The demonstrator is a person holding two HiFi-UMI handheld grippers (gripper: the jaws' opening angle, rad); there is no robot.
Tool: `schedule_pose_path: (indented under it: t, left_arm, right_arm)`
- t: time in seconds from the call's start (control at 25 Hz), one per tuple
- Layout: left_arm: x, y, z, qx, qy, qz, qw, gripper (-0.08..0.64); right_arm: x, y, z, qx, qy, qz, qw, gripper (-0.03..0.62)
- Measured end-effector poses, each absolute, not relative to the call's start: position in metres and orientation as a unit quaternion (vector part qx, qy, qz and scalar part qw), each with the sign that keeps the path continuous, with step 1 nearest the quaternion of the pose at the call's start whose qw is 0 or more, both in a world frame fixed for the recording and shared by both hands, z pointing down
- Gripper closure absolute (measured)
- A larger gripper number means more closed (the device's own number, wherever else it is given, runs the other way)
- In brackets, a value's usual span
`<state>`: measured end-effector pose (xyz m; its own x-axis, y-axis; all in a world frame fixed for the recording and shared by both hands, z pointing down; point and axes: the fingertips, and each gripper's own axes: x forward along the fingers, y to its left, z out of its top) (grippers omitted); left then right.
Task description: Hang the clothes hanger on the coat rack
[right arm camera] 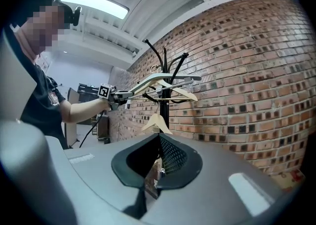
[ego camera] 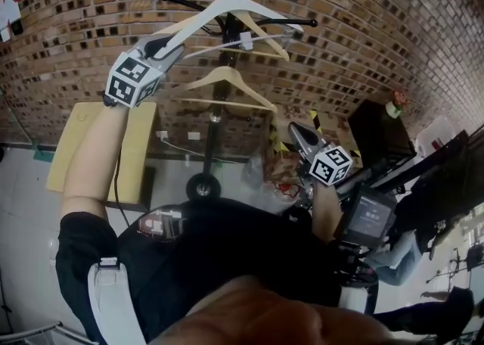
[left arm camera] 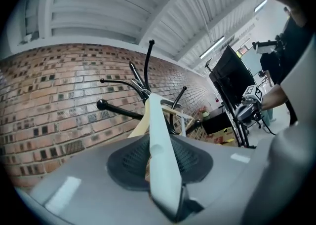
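A white clothes hanger [ego camera: 227, 6] is raised against the top of the black coat rack [ego camera: 211, 135], with its hook near the rack's upper arms. My left gripper [ego camera: 171, 46] is shut on the hanger's left arm. In the left gripper view that white arm [left arm camera: 159, 140] runs up between the jaws toward the rack [left arm camera: 148, 68]. My right gripper [ego camera: 294, 131] hangs lower, right of the pole, shut with nothing in it. The right gripper view looks past its jaws [right arm camera: 158, 138] at the rack [right arm camera: 165, 101] and the white hanger [right arm camera: 159, 77].
Two wooden hangers [ego camera: 266, 39] [ego camera: 224, 80] hang on the rack in front of a brick wall [ego camera: 363, 26]. A yellow cabinet [ego camera: 102, 147] stands on the left, the rack's round base [ego camera: 202, 186] below. A black screen [ego camera: 373, 133] and a seated person [ego camera: 397, 253] are on the right.
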<state>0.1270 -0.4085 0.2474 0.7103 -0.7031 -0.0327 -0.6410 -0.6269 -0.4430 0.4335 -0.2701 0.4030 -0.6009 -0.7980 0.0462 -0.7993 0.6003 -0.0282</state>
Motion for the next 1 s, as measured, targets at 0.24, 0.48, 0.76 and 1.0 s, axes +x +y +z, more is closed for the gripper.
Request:
schedule_pose_path:
  t: [0.24,0.48,0.76,1.0]
  left_arm:
    - [0.148,-0.409,0.211,-0.876,0.374,-0.118,0.281,0.451]
    - [0.162,-0.413,0.212,-0.880,0.344,-0.144,0.293,0.449]
    - [0.150,-0.420,0.240,-0.879,0.340,-0.181,0.282,0.448]
    - [0.143,-0.418,0.241,-0.882,0.349,-0.166,0.272,0.446]
  right_arm:
    - [0.422,-0.273,0.405,0.438,-0.899,0.020,0.017,0.578]
    - [0.433,-0.270,0.407,0.450,-0.893,0.023,0.005,0.578]
    - [0.445,-0.266,0.411,0.460,-0.888,0.026,0.004,0.578]
    - [0.441,-0.267,0.411,0.454,-0.891,0.026,0.009,0.578]
